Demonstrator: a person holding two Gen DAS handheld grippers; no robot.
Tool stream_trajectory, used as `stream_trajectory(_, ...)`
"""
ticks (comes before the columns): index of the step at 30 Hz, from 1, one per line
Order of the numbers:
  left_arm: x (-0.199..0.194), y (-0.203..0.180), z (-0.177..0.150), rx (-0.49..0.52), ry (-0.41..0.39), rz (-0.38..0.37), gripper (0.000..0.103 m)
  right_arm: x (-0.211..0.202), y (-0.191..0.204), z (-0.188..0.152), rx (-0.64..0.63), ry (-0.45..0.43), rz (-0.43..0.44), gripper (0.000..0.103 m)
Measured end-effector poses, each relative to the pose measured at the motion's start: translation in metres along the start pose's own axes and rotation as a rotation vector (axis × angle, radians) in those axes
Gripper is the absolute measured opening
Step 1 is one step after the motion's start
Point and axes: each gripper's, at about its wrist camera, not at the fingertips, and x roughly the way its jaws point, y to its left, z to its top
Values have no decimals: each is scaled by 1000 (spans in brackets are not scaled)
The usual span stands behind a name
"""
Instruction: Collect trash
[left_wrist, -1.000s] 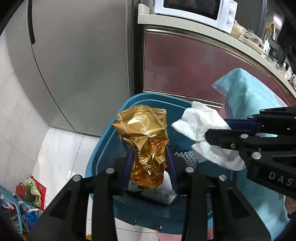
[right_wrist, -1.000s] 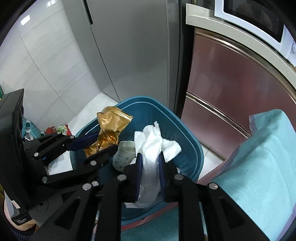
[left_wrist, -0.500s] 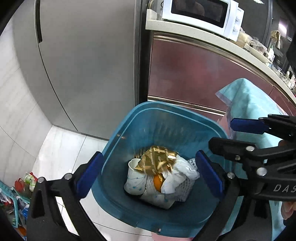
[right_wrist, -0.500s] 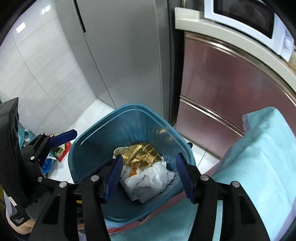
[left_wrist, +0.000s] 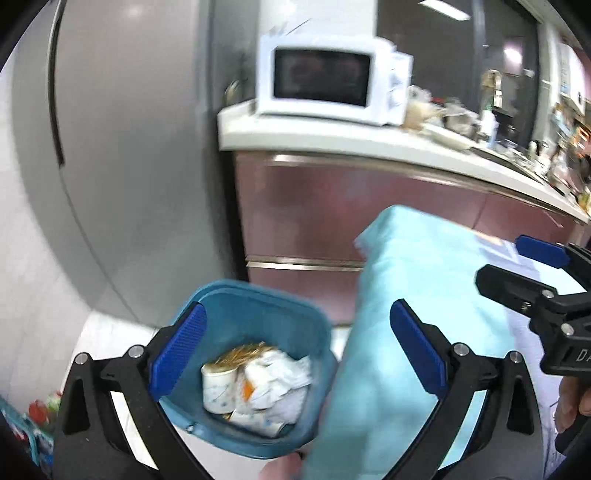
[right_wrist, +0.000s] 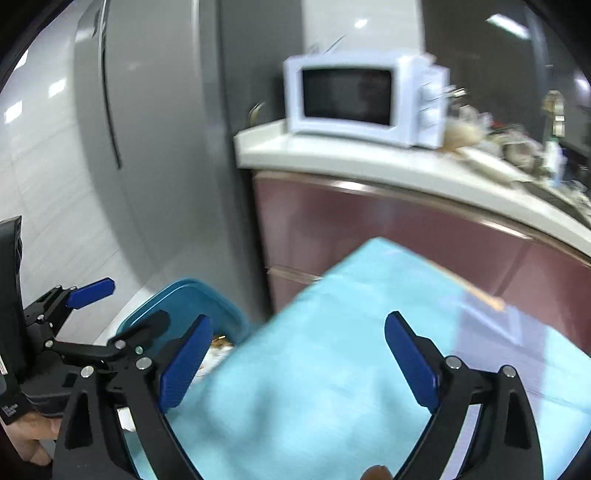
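Blue plastic made up the one bin (left_wrist: 236, 295) on the floor, and inside it lay the collected trash (left_wrist: 258, 384): at least two white paper cups, one gold wrapper edge and some crumpled white tissue, though blur kept the count loose. Two grippers were in view. The left gripper (left_wrist: 295, 350) had its fingers (left_wrist: 177, 347) spread as wide as they went, holding nothing; the bin sat below and between them, nearer the left finger, well apart from both pads. The right gripper (right_wrist: 299, 362) had just been opening, its two fingers (right_wrist: 184, 362) wide with nothing between them, above a pale blue cloth-covered table (right_wrist: 332, 369); the bin lay beyond its left finger. One white microwave (left_wrist: 332, 81) stood on the worktop over maroon cabinets (left_wrist: 332, 210), beside one grey fridge (left_wrist: 129, 147).
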Motion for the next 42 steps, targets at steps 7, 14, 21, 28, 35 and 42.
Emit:
stream_trajectory(7,-36,-71,9,60,-79,-74,98,-73,-58,-32,33,-96,-164,96)
stream_trajectory(14,-65,-134,-4,123,-112,-145,98,-125,-112,-77,96,-131,-311,96)
stream_trajectory(21,-88,-186,-31,156,-132,-218,98,-171,-147,-126,194,-158,-448,96)
stream_trajectory(28,-104,-217,-48,176,-163,-267,98,-204,-156,-151,238,-233,-530,96)
stream_trajectory(35,-113,-230,-61,193,-187,-274,98,-226,-163,-173,290,-283,-568,96)
stream_trajectory(42,-133,-228,-68,186,-305,-283,98,-246,-158,-182,282,-355,-605,96)
